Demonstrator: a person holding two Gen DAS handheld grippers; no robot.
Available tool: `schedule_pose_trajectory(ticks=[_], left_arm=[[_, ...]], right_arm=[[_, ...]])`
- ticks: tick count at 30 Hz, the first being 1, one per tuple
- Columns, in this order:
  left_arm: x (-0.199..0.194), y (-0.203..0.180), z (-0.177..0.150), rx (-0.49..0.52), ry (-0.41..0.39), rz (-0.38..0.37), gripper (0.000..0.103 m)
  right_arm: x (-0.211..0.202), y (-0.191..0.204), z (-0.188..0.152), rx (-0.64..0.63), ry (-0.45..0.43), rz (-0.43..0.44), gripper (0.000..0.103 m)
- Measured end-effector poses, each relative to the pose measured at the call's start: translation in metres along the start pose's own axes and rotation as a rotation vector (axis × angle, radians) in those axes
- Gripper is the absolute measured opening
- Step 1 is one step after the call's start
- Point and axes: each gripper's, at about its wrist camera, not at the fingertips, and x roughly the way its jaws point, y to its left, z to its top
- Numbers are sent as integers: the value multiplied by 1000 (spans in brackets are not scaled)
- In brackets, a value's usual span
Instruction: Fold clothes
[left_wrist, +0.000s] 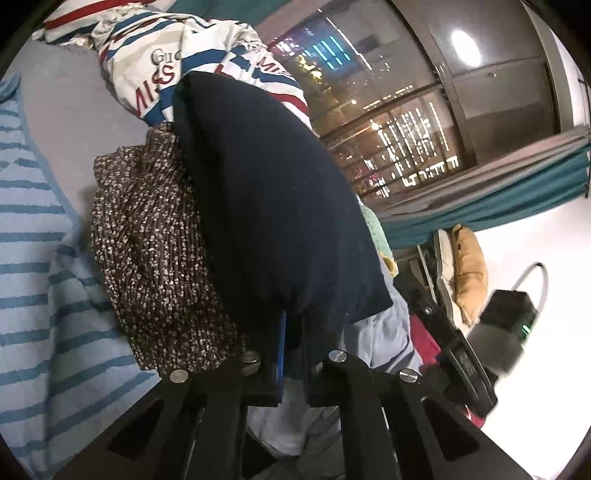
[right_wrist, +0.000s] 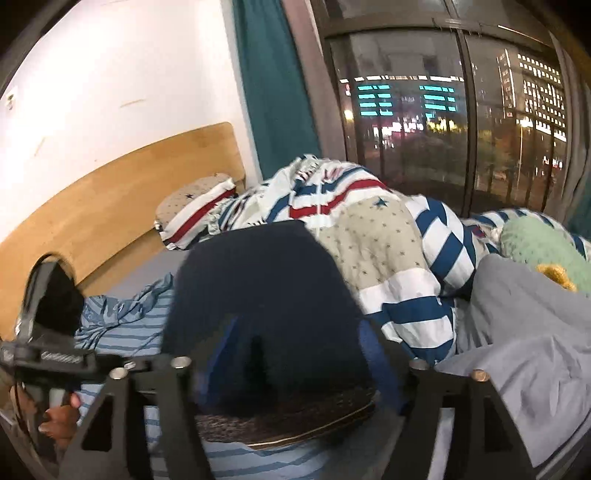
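A folded dark navy garment (left_wrist: 273, 206) fills the middle of the left wrist view. My left gripper (left_wrist: 290, 354) is shut on its near edge. Under it lies a brown white-speckled garment (left_wrist: 155, 251). In the right wrist view the navy garment (right_wrist: 266, 295) sits between the fingers of my right gripper (right_wrist: 295, 354), whose jaws stand wide apart around it. The brown speckled garment (right_wrist: 288, 417) lies beneath it. A light-blue striped shirt (left_wrist: 33, 288) lies on the grey bed sheet (left_wrist: 70, 122), also in the right wrist view (right_wrist: 125, 325).
A rumpled red, white and blue quilt (right_wrist: 369, 229) lies behind the clothes. A pillow (right_wrist: 192, 206) sits by the wooden headboard (right_wrist: 110, 199). A grey-blue garment (right_wrist: 524, 332) and green plush toy (right_wrist: 543, 243) lie at right. A dark window (right_wrist: 443, 110) is beyond.
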Motion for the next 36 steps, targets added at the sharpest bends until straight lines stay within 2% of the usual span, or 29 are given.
schedule_pose_trajectory(ticks=[4, 5, 6, 7, 8, 9, 10, 14, 17, 18, 20, 22, 24, 27, 30, 32, 33, 35, 36], left_arm=[[1, 3, 3, -29, 2, -22, 7], [1, 4, 3, -33, 6, -26, 7], [0, 5, 2, -32, 5, -27, 7], [0, 5, 1, -32, 3, -27, 7], [-1, 6, 1, -29, -1, -21, 7], [-2, 7, 1, -29, -8, -14, 6], [-2, 8, 0, -33, -9, -16, 6], [1, 10, 0, -40, 1, -14, 4], [3, 3, -1, -15, 4, 5, 4], [2, 1, -1, -12, 2, 8, 4], [1, -2, -1, 0, -2, 12, 4], [-1, -4, -1, 13, -10, 26, 4], [-2, -5, -3, 26, -13, 31, 4], [-6, -11, -5, 64, -28, 70, 5], [-16, -25, -5, 139, -102, 189, 9], [-22, -42, -4, 232, -157, 305, 9], [-22, -51, -3, 281, -172, 353, 9], [-17, -66, -1, 389, -172, 413, 9], [-13, -70, -1, 426, -152, 417, 9]], right_arm=[[19, -31, 3, 98, 74, 77, 79], [24, -38, 2, 123, 93, 103, 77], [30, -44, 1, 149, 111, 129, 70], [34, -49, -1, 167, 123, 152, 34], [35, -51, -2, 164, 116, 166, 21], [36, -52, -4, 161, 108, 179, 19], [36, -53, -6, 158, 100, 189, 13], [36, -65, -12, 214, 103, 170, 12], [36, -64, -15, 209, 114, 169, 14], [32, -62, -16, 196, 112, 159, 17], [22, -61, -16, 210, 87, 116, 44], [7, -61, -16, 232, 37, 48, 48], [-8, -48, -15, 176, -23, 58, 46], [-19, -10, -18, 16, -47, 148, 43], [-13, 21, -29, -81, -8, 187, 38], [-8, 38, -36, -137, 6, 184, 30], [-5, 46, -40, -165, 7, 177, 29], [1, 60, -45, -208, 15, 183, 27], [3, 67, -47, -227, 17, 191, 27]])
